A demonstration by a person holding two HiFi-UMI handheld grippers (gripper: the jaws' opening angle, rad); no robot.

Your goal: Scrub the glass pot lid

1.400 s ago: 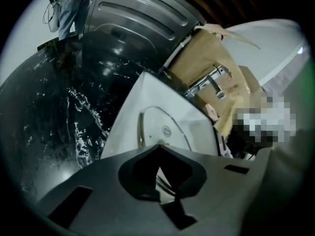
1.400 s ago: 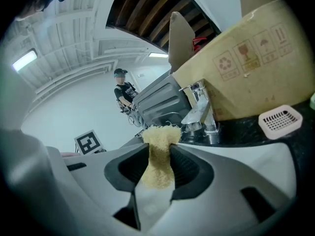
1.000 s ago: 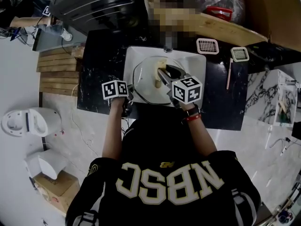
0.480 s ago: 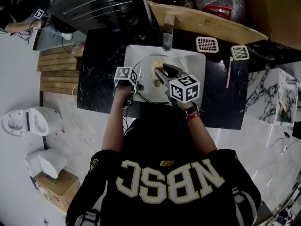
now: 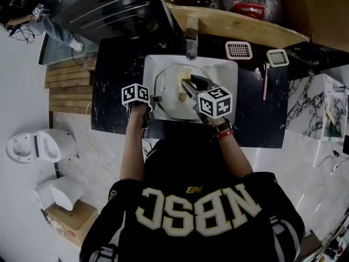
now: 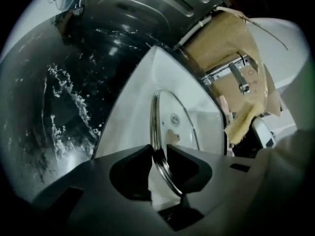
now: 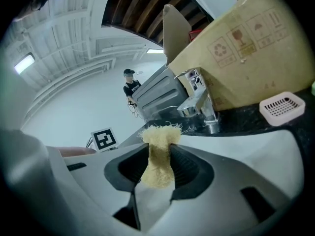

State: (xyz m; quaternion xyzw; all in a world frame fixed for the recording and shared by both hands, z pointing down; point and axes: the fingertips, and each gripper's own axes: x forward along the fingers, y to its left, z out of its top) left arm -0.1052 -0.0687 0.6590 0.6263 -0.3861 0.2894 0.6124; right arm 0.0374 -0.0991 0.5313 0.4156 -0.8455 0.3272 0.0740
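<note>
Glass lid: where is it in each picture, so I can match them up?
Head view: the glass lid is in the white sink, near the picture's middle.
Left gripper view: low centre and seen edge-on, with its rim between the jaws of the left gripper, which have just been closing.
Right gripper view: not in it.
Shared landmark: the tap.

The person wears a cream-lettered black jersey [image 5: 196, 201] and red wristband [image 5: 224, 136]; the right gripper [image 7: 158, 151] is grey.
</note>
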